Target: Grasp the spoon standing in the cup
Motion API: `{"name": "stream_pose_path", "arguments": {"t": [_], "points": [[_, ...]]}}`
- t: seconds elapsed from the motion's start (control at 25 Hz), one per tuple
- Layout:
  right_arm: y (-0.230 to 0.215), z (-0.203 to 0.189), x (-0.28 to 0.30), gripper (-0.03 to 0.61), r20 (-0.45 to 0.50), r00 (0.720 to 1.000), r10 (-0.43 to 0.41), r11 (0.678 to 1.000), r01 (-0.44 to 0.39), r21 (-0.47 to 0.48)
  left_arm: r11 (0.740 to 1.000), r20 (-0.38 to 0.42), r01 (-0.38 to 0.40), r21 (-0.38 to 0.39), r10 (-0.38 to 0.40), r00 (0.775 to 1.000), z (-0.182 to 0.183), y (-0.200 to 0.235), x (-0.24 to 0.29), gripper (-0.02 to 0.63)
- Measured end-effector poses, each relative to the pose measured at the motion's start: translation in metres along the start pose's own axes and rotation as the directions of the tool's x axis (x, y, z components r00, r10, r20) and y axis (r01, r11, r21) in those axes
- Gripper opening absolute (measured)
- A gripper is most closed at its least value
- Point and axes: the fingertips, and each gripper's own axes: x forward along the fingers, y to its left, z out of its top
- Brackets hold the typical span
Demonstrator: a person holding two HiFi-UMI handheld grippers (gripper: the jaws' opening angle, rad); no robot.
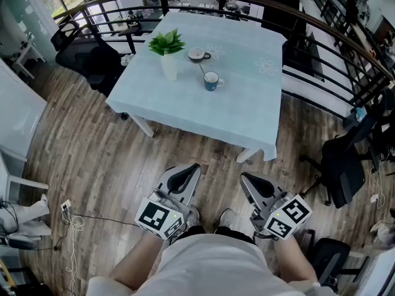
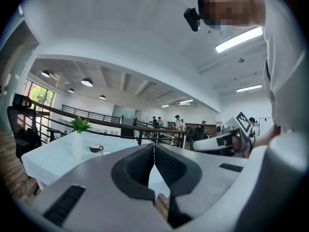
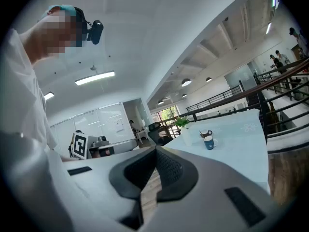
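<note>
Both grippers hung low in front of the person, over the wood-plank floor (image 1: 105, 159) on the near side of the tabletop (image 1: 247, 103) and well apart from it. The left gripper (image 1: 192, 169) had its jaws pressed fully together. Their ribbed black pads met along one thin seam inside a smooth grey shell, and nothing lay between them. The right gripper (image 1: 245, 177) was closed the same way, its pads touching and holding nothing. The spoon (image 1: 202, 69) stood in a round, glossy blue cup (image 1: 212, 81) near the middle of the tabletop, with its thin handle leaning up toward the far left. A pale blue cloth with faint white flower prints covered the square tabletop and draped over its edges. Just beyond the blue cup, toward the far side, sat a darker cup (image 1: 197, 55) with a light inside and a small loop handle. To the left of both cups stood a slim white vase (image 1: 169, 66) holding a spray of pointed green leaves (image 1: 165, 42). A curved dark metal railing (image 1: 296, 17) ran behind the tabletop, and a black office chair (image 1: 86, 57) stood off its far left corner.
</note>
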Motion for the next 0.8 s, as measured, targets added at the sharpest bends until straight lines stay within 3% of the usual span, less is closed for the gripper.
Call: {"name": "stream_pose_path", "arguments": {"t": [0.8], "points": [[-0.011,-0.008,-0.02,0.023,-0.006,1.0,0.007,1.0,-0.007,0.018,1.0,-0.01,-0.03,-0.003,0.03,1.0,-0.009,-0.024,0.004,0.021]]}}
